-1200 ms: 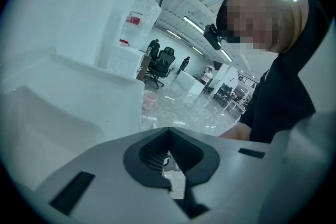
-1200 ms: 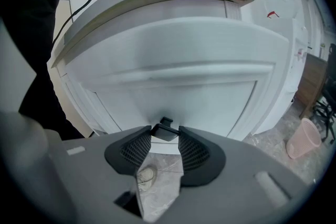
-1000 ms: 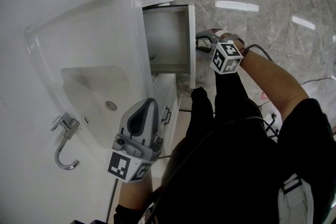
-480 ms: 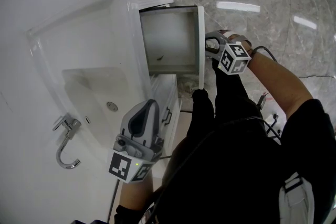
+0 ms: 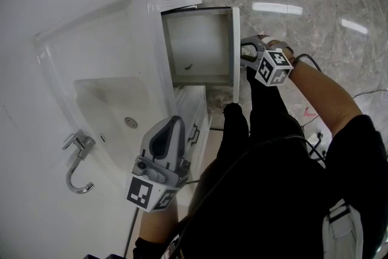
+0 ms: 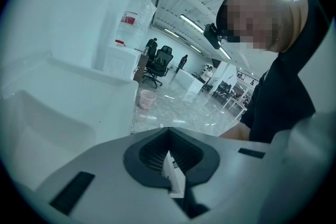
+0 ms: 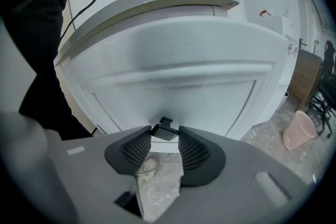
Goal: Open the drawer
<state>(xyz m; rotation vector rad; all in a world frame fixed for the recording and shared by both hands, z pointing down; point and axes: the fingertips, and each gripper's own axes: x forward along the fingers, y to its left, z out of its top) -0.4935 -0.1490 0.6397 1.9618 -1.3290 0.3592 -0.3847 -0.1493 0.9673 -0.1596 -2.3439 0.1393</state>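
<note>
Upper centre: drawer stands out of white vanity | right tool clamps its small dark handle, the one sound hold | likely stiff, light, smooth-sliding | left tool pinched together, empty.

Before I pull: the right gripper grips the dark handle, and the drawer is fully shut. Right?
Not quite. The drawer is not shut: the head view shows it pulled out of the vanity cabinet, with its inside open to see. The right gripper does grip the dark handle.
</note>
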